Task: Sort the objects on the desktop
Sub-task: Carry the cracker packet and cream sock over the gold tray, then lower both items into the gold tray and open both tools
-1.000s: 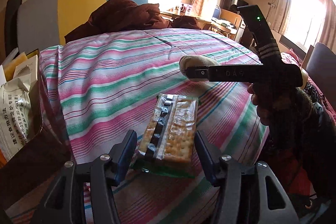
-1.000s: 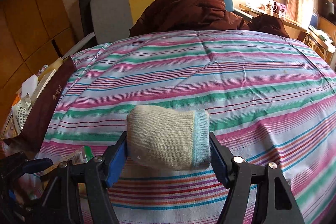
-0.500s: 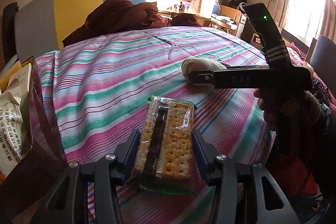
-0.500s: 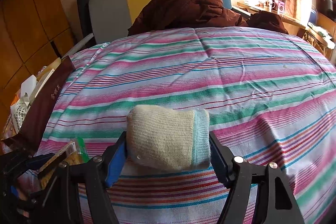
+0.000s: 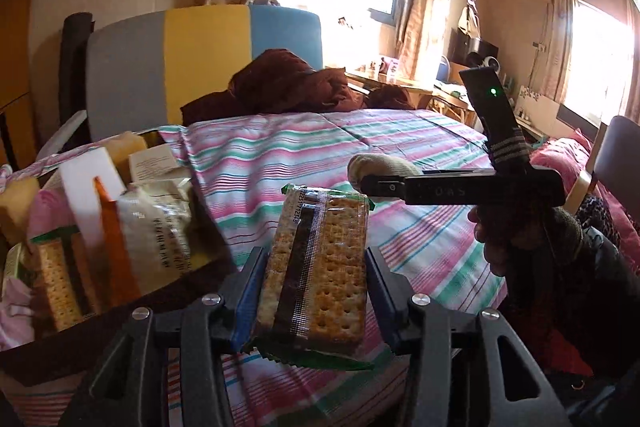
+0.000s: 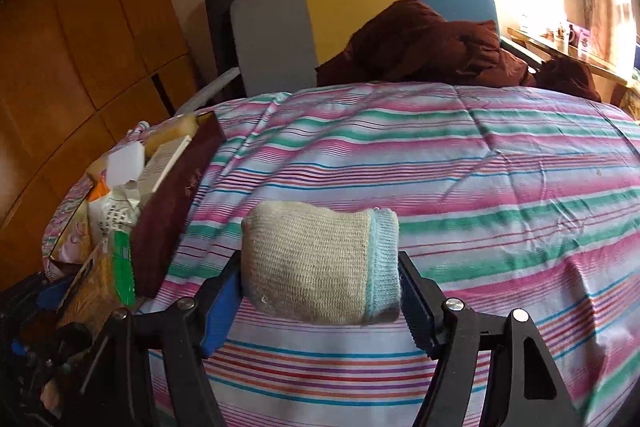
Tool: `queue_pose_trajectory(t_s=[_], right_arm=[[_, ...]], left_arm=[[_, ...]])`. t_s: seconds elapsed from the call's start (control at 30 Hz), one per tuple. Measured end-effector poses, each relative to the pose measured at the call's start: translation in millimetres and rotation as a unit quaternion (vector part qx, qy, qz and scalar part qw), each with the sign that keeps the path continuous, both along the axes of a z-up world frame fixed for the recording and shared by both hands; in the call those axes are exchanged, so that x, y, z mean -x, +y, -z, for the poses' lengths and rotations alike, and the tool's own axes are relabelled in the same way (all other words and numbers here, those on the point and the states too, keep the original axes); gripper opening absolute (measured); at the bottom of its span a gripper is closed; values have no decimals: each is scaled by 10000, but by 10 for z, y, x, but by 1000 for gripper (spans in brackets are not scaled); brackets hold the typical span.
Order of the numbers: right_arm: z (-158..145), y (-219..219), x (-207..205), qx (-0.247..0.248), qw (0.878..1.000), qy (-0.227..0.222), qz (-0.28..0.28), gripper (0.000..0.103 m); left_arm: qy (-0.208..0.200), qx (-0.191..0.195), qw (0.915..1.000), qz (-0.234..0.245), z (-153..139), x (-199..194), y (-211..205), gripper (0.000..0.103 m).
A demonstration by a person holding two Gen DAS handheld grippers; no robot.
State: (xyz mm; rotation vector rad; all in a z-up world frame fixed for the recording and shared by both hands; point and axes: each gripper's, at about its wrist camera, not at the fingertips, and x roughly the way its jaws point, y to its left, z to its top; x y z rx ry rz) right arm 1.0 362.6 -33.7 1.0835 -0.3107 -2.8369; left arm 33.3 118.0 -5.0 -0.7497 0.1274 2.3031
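A clear packet of crackers (image 5: 316,267) with a dark seam and green edges stands upright between my left gripper's (image 5: 313,259) blue pads, lifted off the striped bedspread (image 5: 280,163). My left gripper is shut on it. In the right wrist view a rolled beige sock (image 6: 316,263) with a pale blue cuff is clamped in my right gripper (image 6: 320,267), just above the bedspread (image 6: 480,167). From the left wrist view that sock (image 5: 380,165) shows as a rounded end behind the right gripper's black body. The cracker packet (image 6: 96,287) also appears low at the left.
A dark maroon box (image 6: 176,195) at the bed's left edge holds another cracker packet (image 5: 56,287), a white block (image 5: 90,183) and a printed paper bag (image 5: 160,227). A brown blanket (image 6: 420,47) lies by the grey, yellow and blue headboard (image 6: 352,15). A gloved hand (image 5: 520,239) holds the right gripper.
My left gripper closed on the cracker packet, lifted it off the bedspread and swung left, bringing the box's contents into view. The right gripper still holds the sock, slightly shifted.
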Motion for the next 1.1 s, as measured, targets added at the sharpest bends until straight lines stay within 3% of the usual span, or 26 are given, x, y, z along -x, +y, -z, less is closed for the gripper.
queue_pose_trajectory(t_s=[0.17,0.33,0.43,0.53,0.73,1.1], right_arm=[[-256,-541,92,-45,9964,373,-755,72],[-475,-1137,181,-204,9855,698,-1535,72],[-546,-1491,204,-329,9760,826,-1986,72],[-584,-1841,226,-541,9648,944,-2393,72],[-613,-2193,435,-718,9561,949,-2678,72],[-218,-2595,711,-961,9463,383,-3065,74]], left_arm=[[101,-189,9947,-1006,-146,128,-669,50],[28,-252,9798,-1985,-130,370,-1247,50],[2,-264,9721,-2331,-90,462,-1479,50],[-6,-229,9691,-2455,-37,540,-1602,50],[-268,-216,9635,-2656,123,752,-1755,50],[-435,-216,9589,-2795,355,936,-1820,50]])
